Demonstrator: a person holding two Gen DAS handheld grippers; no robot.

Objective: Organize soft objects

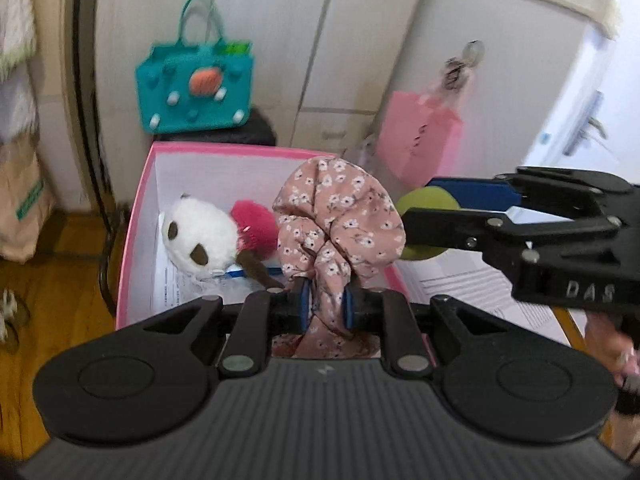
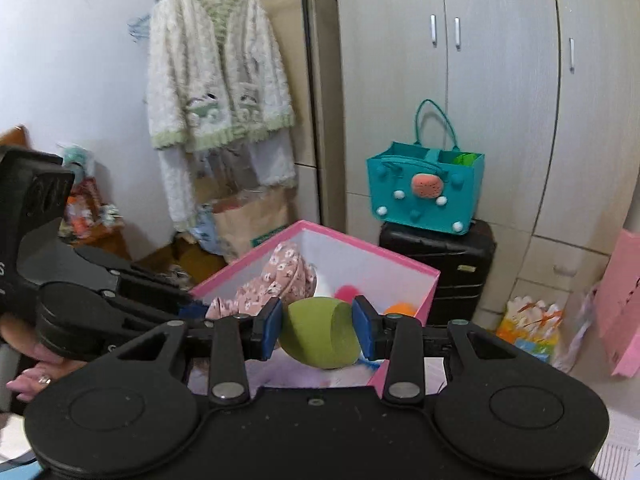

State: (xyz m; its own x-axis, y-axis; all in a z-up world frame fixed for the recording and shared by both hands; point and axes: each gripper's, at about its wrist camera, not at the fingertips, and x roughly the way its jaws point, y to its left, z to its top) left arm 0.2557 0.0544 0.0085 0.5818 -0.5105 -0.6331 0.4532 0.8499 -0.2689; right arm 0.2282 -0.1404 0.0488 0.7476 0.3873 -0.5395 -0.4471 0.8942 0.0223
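My left gripper [image 1: 326, 308] is shut on a pink floral cloth [image 1: 340, 216], bunched up between its blue pads above the near side of a pink box [image 1: 136, 216] with white inner walls. A white plush toy [image 1: 200, 232] and a pink fuzzy pom [image 1: 256, 220] lie inside the box. My right gripper [image 2: 318, 330] is shut on a green egg-shaped sponge [image 2: 316, 336] just over the box's near corner [image 2: 376, 380]. An orange ball [image 2: 400, 309] shows inside. In the left wrist view the right gripper [image 1: 420, 216] reaches in from the right with the sponge [image 1: 430, 200], close beside the cloth.
A teal bag [image 2: 428, 188] sits on a black suitcase [image 2: 440, 264] behind the box, against white wardrobe doors. A pink paper bag [image 1: 420, 136] hangs at the right. A fluffy cardigan [image 2: 216, 72] hangs at the left. Printed papers [image 1: 460, 280] lie right of the box.
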